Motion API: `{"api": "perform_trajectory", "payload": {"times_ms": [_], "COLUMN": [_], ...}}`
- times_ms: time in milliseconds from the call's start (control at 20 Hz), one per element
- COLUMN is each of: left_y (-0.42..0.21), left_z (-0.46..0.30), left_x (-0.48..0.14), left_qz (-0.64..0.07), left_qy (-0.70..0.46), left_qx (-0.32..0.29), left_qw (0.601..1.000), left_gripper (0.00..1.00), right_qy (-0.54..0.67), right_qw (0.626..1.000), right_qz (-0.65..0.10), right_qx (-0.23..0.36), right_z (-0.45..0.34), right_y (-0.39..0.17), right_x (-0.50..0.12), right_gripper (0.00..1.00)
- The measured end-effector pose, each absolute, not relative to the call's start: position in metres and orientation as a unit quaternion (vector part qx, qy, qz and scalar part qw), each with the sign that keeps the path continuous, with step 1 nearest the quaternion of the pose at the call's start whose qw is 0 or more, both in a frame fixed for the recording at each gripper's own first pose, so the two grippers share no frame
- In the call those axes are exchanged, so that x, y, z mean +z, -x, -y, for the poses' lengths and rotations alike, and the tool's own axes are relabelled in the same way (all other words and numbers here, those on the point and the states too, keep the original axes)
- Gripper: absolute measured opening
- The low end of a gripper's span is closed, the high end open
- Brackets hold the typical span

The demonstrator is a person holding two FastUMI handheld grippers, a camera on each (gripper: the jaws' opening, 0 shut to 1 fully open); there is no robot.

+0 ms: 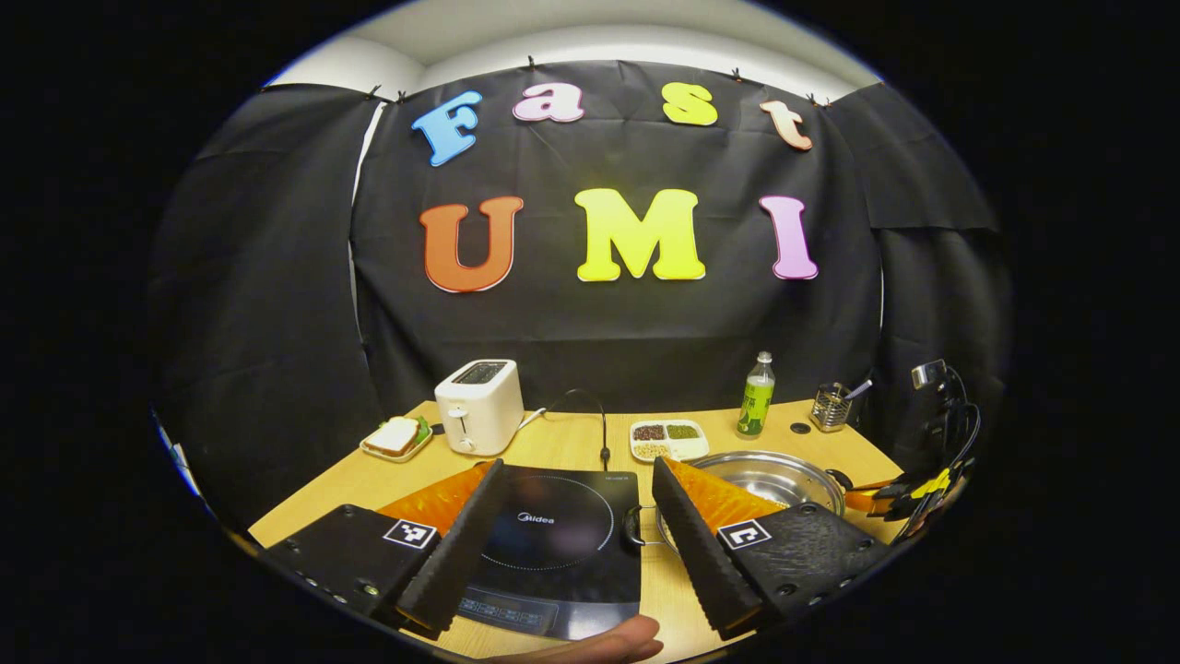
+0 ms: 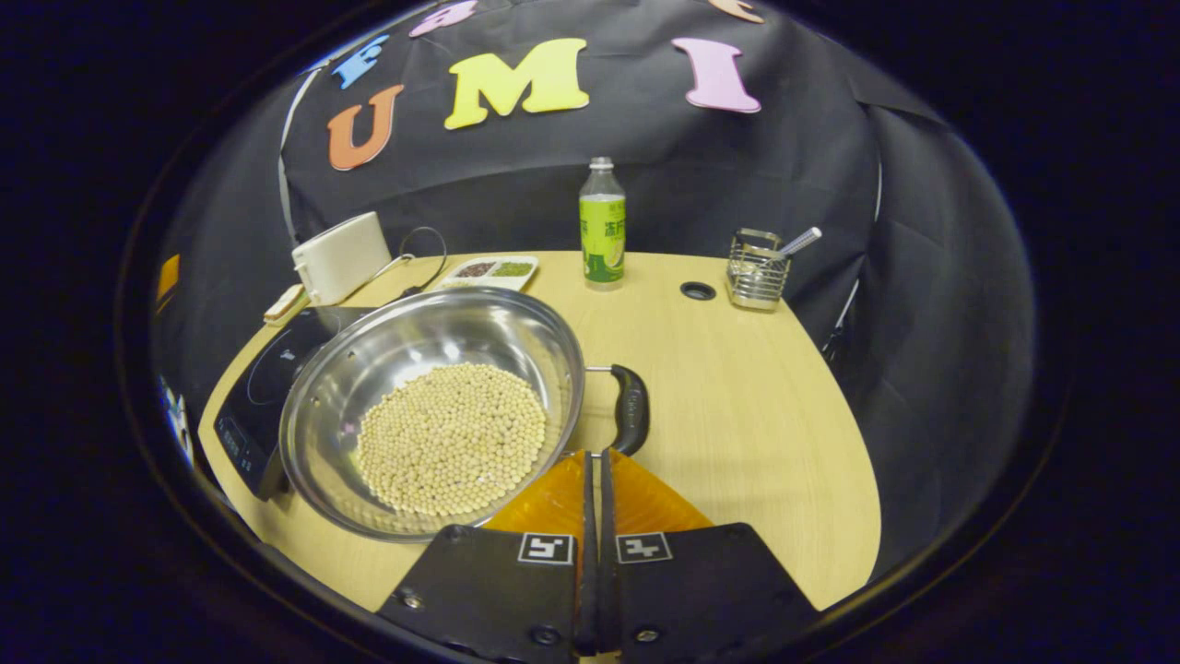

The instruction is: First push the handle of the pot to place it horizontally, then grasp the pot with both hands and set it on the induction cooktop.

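Two grippers in play. Left gripper [image 1: 579, 480] hangs low over the near edge of the surface [image 2: 737, 406], fingers spread wide and holding nothing; between them lies the black induction cooktop [image 1: 562, 544]. A fingertip [image 1: 618, 641] of the holding hand shows at the bottom edge of the left gripper view.

Right gripper [image 2: 595, 456] has its fingers closed together, no gap visible, nothing clamped between them. Its tips sit right at the lower end of the pot's black side handle [image 2: 631, 410]; contact or not, can't tell. In the left gripper view the right gripper [image 1: 908, 489] appears at the far right, beside the pot rim.

Pot [image 2: 433, 410]: steel, wide, holding a layer of pale round beans [image 2: 452, 447]. It stands on the surface, its left edge overlapping the cooktop in the right gripper view, not centred on it. In the left gripper view the pot [image 1: 774, 475] is just right of the cooktop, partly behind the gripper's right finger.

Writing: cooktop shows "Midea" at the centre of the cooking ring. Both grippers carry square black-and-white marker tags.

Back of surface: white toaster [image 1: 479, 406], plate with a sandwich [image 1: 396, 437], sectioned tray of grains [image 1: 669, 439], green-labelled bottle [image 2: 602, 226], wire holder [image 2: 756, 267] with a utensil in it.
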State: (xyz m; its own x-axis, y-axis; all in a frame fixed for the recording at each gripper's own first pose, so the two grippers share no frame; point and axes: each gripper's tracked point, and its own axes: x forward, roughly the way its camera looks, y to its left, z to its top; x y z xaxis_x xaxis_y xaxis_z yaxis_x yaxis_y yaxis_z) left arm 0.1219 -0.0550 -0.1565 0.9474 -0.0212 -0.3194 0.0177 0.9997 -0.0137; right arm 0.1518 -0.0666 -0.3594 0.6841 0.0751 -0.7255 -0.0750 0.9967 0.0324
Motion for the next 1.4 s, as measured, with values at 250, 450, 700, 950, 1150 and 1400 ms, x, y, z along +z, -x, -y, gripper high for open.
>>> {"api": "perform_trajectory", "payload": {"times_ms": [250, 450, 700, 950, 1150, 1400], "left_y": [-0.133, -0.143, -0.156, -0.169, -0.177, -0.185], "left_z": [0.076, 0.095, 0.112, 0.121, 0.126, 0.129], "left_x": [-0.184, -0.214, -0.26, -0.3, -0.33, -0.347], "left_qz": [-0.198, -0.235, -0.297, -0.35, -0.393, -0.423], "left_qy": [0.009, 0.013, 0.015, 0.018, 0.02, 0.051], "left_qx": [-0.032, -0.05, -0.062, -0.069, -0.079, -0.087], "left_qw": [0.98, 0.971, 0.953, 0.934, 0.916, 0.9], "left_gripper": [0.95, 0.95, 0.95, 0.95, 0.95, 0.96], "right_qy": [-0.009, -0.016, -0.036, -0.058, -0.059, -0.052], "right_qw": [0.935, 0.938, 0.932, 0.926, 0.924, 0.917], "right_qz": [-0.354, -0.345, -0.361, -0.371, -0.377, -0.396], "right_qx": [0.022, 0.009, 0.016, 0.03, 0.015, 0.018], "right_z": [0.08, 0.083, 0.073, 0.063, 0.068, 0.064], "right_y": [-0.154, -0.161, -0.171, -0.183, -0.192, -0.202], "right_x": [-0.331, -0.327, -0.34, -0.355, -0.369, -0.385], "right_gripper": [0.53, 0.99, 0.99, 1.0, 0.96, 0.94]}}
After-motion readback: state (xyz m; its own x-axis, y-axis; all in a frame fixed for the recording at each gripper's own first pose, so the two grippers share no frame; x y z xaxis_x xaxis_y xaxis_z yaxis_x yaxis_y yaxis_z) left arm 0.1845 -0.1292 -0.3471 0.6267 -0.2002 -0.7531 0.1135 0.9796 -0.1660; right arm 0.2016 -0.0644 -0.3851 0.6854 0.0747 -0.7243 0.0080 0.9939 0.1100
